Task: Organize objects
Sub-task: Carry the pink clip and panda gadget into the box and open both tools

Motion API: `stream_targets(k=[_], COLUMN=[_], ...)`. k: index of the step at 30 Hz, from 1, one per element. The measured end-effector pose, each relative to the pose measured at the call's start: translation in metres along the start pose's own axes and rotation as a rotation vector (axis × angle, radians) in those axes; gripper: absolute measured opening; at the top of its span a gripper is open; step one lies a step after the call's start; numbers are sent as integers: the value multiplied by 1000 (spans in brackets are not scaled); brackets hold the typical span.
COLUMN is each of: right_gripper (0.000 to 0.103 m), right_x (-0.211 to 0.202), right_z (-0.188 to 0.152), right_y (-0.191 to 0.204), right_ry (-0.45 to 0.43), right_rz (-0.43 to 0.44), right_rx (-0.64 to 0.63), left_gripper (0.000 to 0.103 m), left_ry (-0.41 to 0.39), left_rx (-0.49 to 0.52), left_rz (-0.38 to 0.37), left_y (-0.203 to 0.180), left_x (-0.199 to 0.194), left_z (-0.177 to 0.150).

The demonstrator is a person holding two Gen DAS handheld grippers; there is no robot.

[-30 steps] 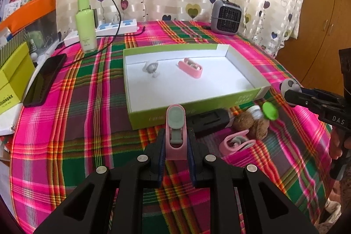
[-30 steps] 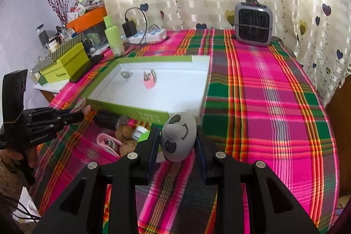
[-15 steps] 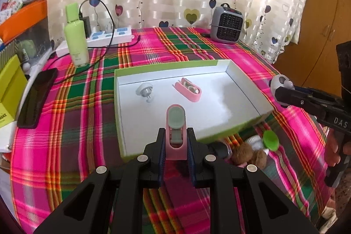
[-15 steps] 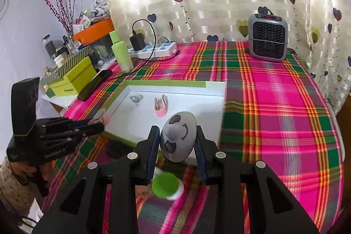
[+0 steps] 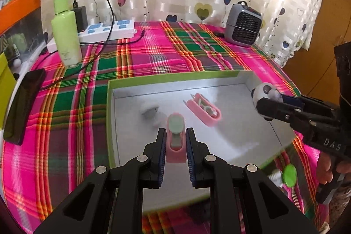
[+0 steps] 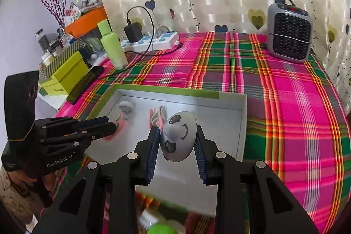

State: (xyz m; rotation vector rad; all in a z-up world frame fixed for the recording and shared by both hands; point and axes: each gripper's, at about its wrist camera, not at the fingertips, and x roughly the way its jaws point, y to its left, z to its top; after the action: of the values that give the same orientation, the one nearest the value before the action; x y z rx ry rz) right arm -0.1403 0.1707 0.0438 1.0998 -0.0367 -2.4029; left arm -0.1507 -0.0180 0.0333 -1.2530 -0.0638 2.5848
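Note:
A green-rimmed white tray (image 5: 110,115) lies on the plaid table. My left gripper (image 5: 175,142) is shut on a pink clip with a grey-green pad (image 5: 175,139) and holds it over the tray's near left part. My right gripper (image 6: 176,142) is shut on a grey panda-face toy (image 6: 178,138) and holds it over the tray's right side (image 6: 242,124); the toy also shows in the left wrist view (image 5: 265,91). In the tray lie a pink clip (image 5: 205,109) and a grey hook (image 5: 150,110).
A green-capped small bottle (image 5: 285,174) lies in front of the tray. A green lotion bottle (image 5: 65,36), a power strip (image 5: 107,30), a black phone (image 5: 24,102) and a grey heater (image 5: 243,25) stand on the far and left parts of the table.
Both grippers have moved forward with their objects, from in front of the tray to above it. The tray has grown closer in both views.

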Motion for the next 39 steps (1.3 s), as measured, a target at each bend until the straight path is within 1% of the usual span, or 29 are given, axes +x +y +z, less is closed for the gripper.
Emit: stream_targets(k=[2,4,14,20,24,27,31,34,38,39], right_gripper=[32,32,32,32,32,32,33,35,44,45], right_x=[9,17,45,55,62,64,65,65,62,62], right_z=[5,9,19,21,22,21,20,20,20,20], right_y=[-1,-3,-5,-5,-7,-6,-5,-5,-5,-4], right_ry=[17,31,94,125,149,156,157,157,137,135], right_rz=[-6,-8,-5,-4,-18,-24,-30,-39,-35,-33], right_rx=[-10,-16,-34,-45,-50,-57,-60,-62,-61,-64], left_gripper=[16,16,16,16,17,20,29,31,32,33], left_ry=[5,15,39,42,43,42,44,46,48,48], left_rx=[2,0,14,7,8,9,17,31,35,37], left_rz=[2,-14,16,18,19,19,23,30,33,33], left_y=[0,0,-2,-1,-2,-2,-4,-6,-7,-8], left_x=[6,13,32,36,37,38,39,39,39,39], left_z=[4,7,12,13,14,14,15,15,15,15])
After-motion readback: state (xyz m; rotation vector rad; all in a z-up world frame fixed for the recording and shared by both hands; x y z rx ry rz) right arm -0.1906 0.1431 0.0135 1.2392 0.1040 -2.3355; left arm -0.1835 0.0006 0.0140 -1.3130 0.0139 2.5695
